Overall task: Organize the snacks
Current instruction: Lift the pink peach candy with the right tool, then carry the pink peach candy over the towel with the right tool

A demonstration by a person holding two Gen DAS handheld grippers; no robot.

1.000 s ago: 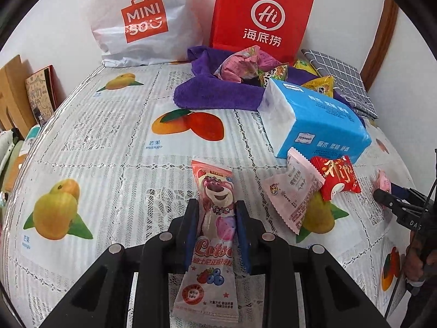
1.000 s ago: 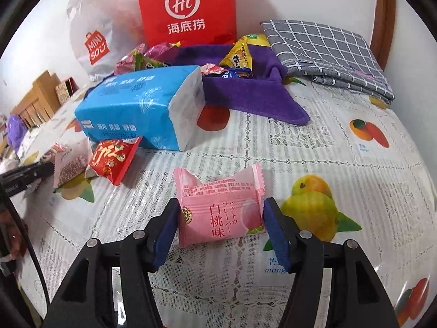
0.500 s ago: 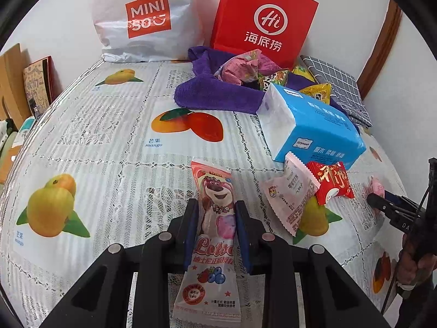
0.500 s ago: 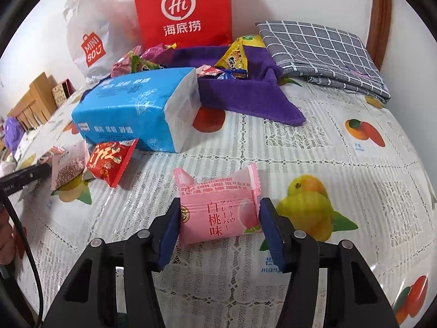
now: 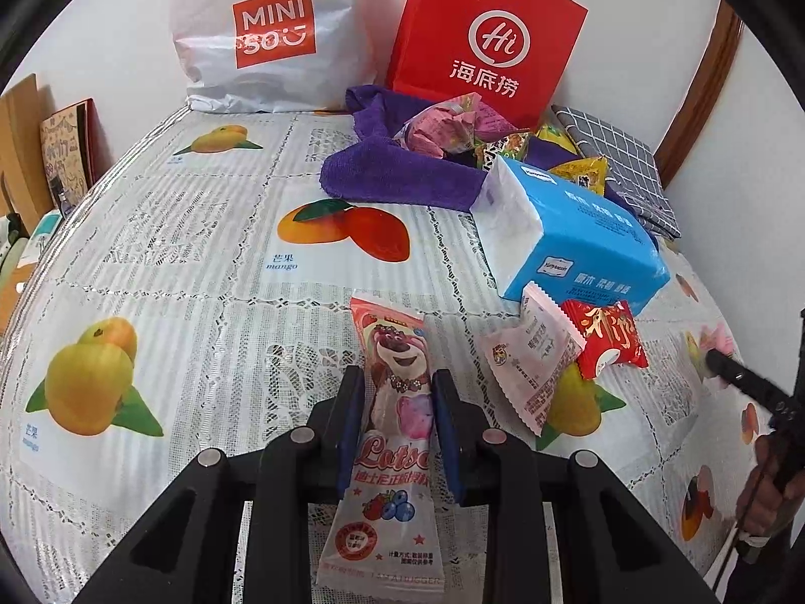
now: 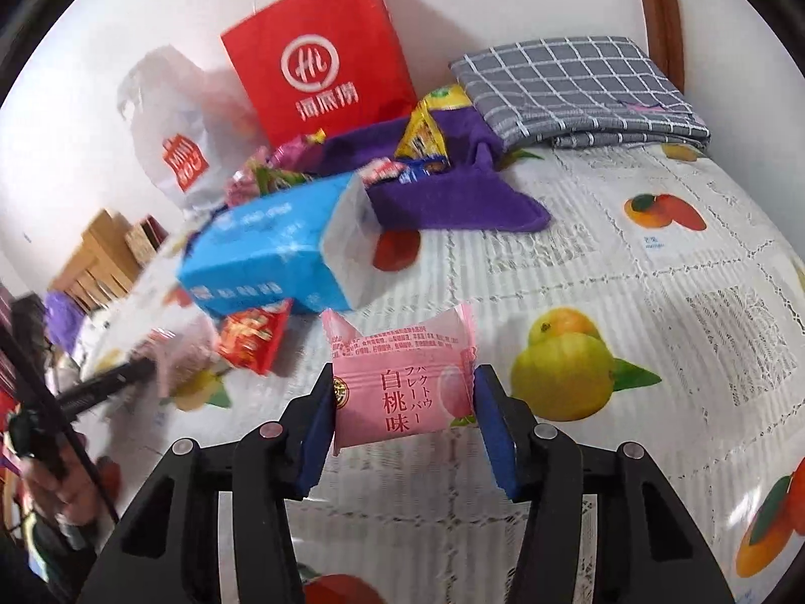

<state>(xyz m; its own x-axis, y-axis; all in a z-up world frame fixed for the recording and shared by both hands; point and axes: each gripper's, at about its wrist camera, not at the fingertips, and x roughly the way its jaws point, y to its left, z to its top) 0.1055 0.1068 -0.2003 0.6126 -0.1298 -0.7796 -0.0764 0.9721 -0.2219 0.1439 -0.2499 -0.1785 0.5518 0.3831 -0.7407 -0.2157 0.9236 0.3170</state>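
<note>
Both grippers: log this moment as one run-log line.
left gripper: shut on bear snack stick | right gripper: jaws closing on pink peach snack | table: tissue pack, purple towel

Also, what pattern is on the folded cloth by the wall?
The folded cloth is grey with a white grid check, clearest in the right wrist view.

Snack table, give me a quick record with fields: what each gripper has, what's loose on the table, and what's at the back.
left gripper: shut on the bear-print snack stick
right gripper: jaws closing, pressed on the pink peach snack packet
loose snacks: red packet, pale pink packet
beside them: blue tissue pack
back pile: more snacks on a purple towel
bags at wall: red paper bag, white plastic bag
surface: fruit-print tablecloth
</note>
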